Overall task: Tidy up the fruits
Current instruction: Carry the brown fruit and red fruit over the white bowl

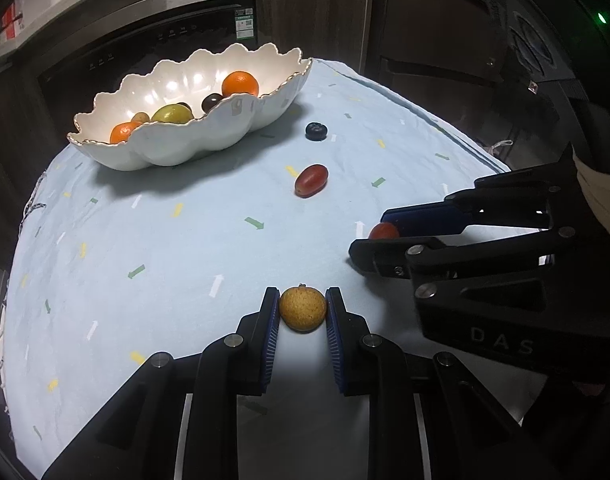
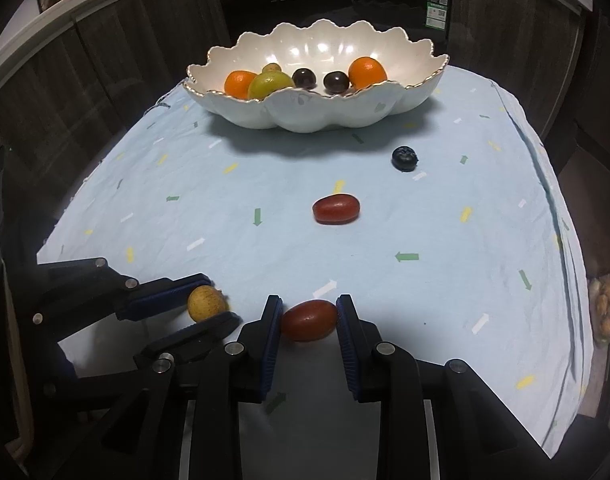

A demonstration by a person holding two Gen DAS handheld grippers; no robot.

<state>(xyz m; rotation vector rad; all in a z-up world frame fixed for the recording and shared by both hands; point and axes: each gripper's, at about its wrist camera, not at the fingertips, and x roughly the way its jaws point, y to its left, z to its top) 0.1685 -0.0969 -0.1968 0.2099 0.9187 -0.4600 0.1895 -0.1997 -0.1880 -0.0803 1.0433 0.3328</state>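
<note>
Left gripper point(image 1: 303, 307), near edge of pale blue cloth point(image 2: 385, 220) over table, left of centre: closed narrow on small round tan fruit point(image 1: 303, 309), a blue pad touching each side, fruit resting on cloth. Right gripper point(image 2: 309, 318), just beside, near edge: closed narrow on oblong red fruit point(image 2: 309, 320), pads pressing both ends, fruit on cloth. Scalloped white bowl point(image 2: 305, 116), far edge of cloth, centre: holding, left to right, orange point(image 2: 239, 82), yellow-green fruit point(image 2: 267, 85) with small tan fruit behind, two dark round fruits point(image 2: 304, 78) point(image 2: 336, 81), second orange point(image 2: 367, 72). Second oblong red fruit point(image 2: 337, 209), middle of cloth, lying loose, well apart from both grippers. Dark blue berry point(image 2: 404, 158), beyond and right of red fruit, near right end of bowl, not touching. Dark oven front point(image 2: 345, 0), behind far edge.
</note>
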